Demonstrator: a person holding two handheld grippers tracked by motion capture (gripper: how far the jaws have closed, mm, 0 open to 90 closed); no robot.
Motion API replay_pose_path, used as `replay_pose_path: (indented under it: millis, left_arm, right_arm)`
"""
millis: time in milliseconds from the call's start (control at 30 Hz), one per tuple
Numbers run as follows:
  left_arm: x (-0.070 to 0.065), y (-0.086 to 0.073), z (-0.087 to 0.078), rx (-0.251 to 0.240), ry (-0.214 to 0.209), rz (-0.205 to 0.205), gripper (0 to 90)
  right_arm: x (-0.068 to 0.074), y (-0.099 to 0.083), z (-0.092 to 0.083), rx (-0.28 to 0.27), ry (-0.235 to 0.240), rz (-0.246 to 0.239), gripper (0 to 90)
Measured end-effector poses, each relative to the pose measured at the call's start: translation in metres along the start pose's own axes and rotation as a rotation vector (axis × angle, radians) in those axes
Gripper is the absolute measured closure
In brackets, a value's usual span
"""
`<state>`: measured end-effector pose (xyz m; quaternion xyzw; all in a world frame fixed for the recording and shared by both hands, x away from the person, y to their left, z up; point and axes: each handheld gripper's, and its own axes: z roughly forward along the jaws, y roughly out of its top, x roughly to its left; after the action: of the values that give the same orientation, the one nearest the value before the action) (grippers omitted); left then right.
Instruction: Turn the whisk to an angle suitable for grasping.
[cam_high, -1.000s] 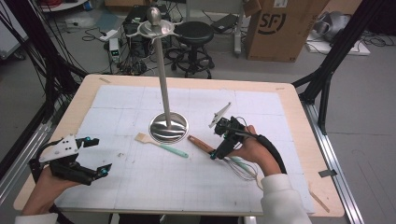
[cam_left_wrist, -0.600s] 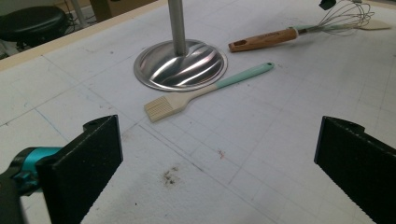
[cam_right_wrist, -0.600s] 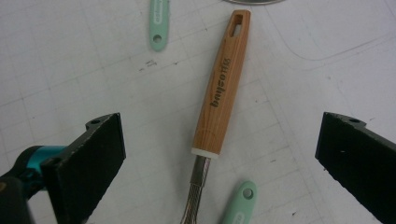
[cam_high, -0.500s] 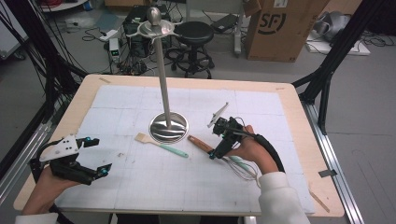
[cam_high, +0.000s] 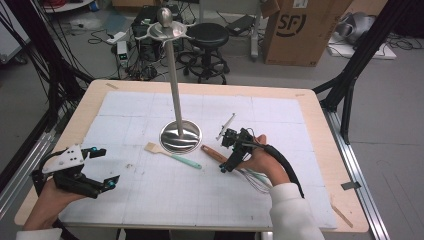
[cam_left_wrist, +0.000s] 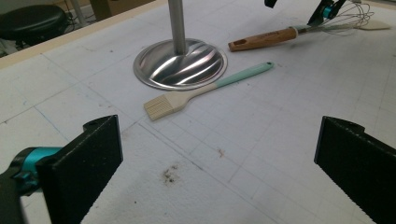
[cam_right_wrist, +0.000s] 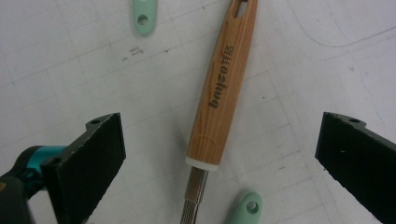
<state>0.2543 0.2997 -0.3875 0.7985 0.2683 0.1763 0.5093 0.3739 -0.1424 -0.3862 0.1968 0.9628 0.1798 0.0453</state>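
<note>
A whisk with a wooden handle (cam_high: 214, 153) (cam_right_wrist: 224, 88) lies on the white mat, right of the metal stand's base (cam_high: 180, 136). My right gripper (cam_high: 226, 152) (cam_right_wrist: 219, 149) hovers open just above that handle, one jaw on each side, nothing gripped. A pastry brush with a mint handle (cam_high: 172, 154) (cam_left_wrist: 187, 95) lies in front of the base. At the table's front left my left gripper (cam_high: 106, 167) (cam_left_wrist: 219, 154) is open and empty, pointing toward the brush. The whisk handle (cam_left_wrist: 264, 39) lies beyond the brush in the left gripper view.
The stand's tall pole (cam_high: 173, 70) rises from the mat's middle with a hooked top. A thin pale utensil (cam_high: 226, 126) lies behind the right gripper. A second mint handle end (cam_right_wrist: 247, 207) lies beside the whisk's wires (cam_high: 252, 177). A cardboard box (cam_high: 295, 30) and stool (cam_high: 206, 35) stand behind the table.
My right gripper has shifted slightly left over the whisk's wooden handle. The left gripper has stayed where it was.
</note>
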Motion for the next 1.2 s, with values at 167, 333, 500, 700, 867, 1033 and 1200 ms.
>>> replay_pose_path:
  millis: [167,333,500,700,867,1033,1200]
  left_arm:
    - [0.0,0.0,0.0,-0.001,0.0,0.001,1.6]
    - [0.0,0.0,-0.001,-0.002,-0.002,0.002,1.6]
    - [0.0,0.0,-0.001,-0.003,0.0,-0.002,1.6]
    - [0.0,0.0,0.0,-0.001,0.0,-0.001,1.6]
    - [0.0,-0.001,0.0,-0.001,-0.001,-0.003,1.6]
    - [0.001,-0.001,-0.001,-0.001,0.0,-0.002,1.6]
    - [0.001,-0.001,-0.001,-0.002,-0.003,-0.004,1.6]
  right_arm:
    - [0.0,0.001,0.006,0.028,0.012,0.005,0.6]
    - [0.001,0.003,0.017,0.058,0.034,-0.007,5.9]
    - [0.0,0.004,0.022,0.077,0.057,0.005,15.0]
    - [-0.001,0.005,0.025,0.1,0.051,0.043,25.8]
    - [-0.001,0.007,0.027,0.118,0.04,0.047,32.7]
    - [0.001,0.008,0.031,0.126,0.039,0.053,37.7]
    - [0.0,0.008,0.029,0.129,0.033,0.055,44.3]
